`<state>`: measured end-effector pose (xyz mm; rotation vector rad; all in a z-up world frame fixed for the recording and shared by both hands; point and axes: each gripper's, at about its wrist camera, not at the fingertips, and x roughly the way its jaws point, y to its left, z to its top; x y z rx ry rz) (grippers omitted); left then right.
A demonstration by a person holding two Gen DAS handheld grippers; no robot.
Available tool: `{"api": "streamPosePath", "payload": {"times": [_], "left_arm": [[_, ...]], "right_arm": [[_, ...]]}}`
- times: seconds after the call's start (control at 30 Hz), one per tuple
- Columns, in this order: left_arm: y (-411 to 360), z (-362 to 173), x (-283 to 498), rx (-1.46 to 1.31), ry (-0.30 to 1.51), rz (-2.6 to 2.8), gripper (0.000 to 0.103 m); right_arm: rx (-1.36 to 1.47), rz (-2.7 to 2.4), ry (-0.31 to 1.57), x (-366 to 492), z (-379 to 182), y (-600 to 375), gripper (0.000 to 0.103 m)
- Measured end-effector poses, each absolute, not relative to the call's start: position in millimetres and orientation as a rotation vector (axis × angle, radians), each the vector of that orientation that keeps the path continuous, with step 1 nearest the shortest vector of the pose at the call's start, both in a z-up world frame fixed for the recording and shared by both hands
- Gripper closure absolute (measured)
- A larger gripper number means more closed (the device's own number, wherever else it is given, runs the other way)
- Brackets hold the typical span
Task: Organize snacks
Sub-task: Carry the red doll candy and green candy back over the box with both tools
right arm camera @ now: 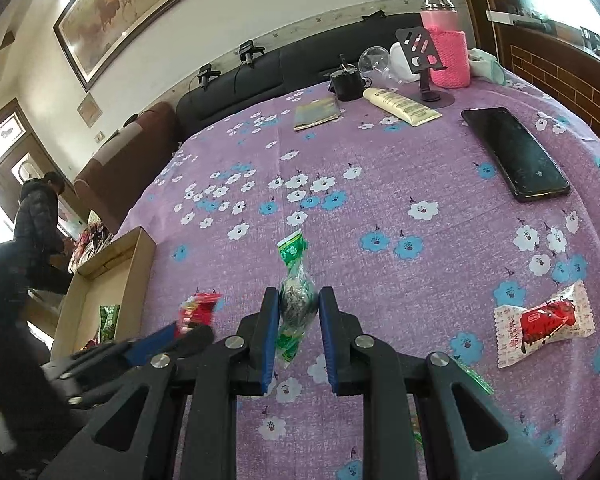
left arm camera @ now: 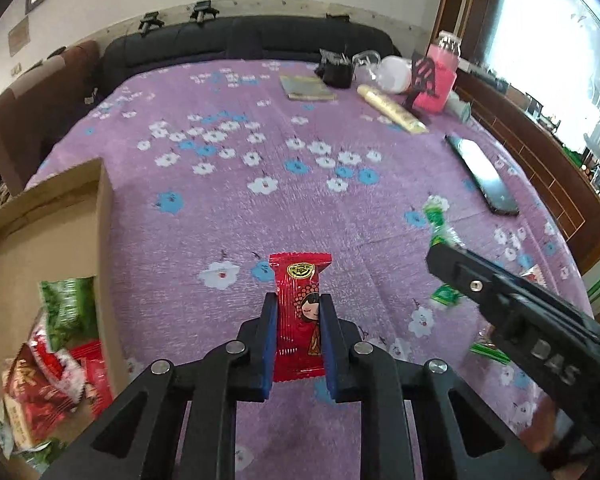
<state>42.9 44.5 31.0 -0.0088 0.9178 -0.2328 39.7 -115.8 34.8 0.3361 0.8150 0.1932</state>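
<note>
My left gripper (left arm camera: 298, 300) is shut on a red snack packet (left arm camera: 299, 280) with a cartoon girl, held above the purple flowered tablecloth (left arm camera: 260, 208). My right gripper (right arm camera: 299, 298) is shut on a green-wrapped candy (right arm camera: 296, 284) with a dark round middle. In the left wrist view the right gripper (left arm camera: 500, 304) comes in from the right with that green candy (left arm camera: 440, 224). A cardboard box (left arm camera: 60, 216) at the left holds several red and green snack packets (left arm camera: 60, 344). A red-and-white snack packet (right arm camera: 544, 320) lies on the cloth at the right.
A black phone (right arm camera: 514, 152) lies at the right. At the far edge stand a pink bottle (right arm camera: 446, 52), a phone stand (right arm camera: 424, 64), a cream tube (right arm camera: 400, 106), a black cup (right arm camera: 346, 82) and a booklet (right arm camera: 316, 112). A person (right arm camera: 36, 216) stands at the left.
</note>
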Motion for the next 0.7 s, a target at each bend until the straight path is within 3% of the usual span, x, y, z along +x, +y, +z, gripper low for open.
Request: {"api": "streamPosePath", "payload": {"times": [0.7], "left_arm": [[103.5,64.4,2.0,-0.061,0.777,-0.156,0.084]], "right_arm": [[0.179,0.336,0.785,20.1,45.8,-59.0,0.084]]}}
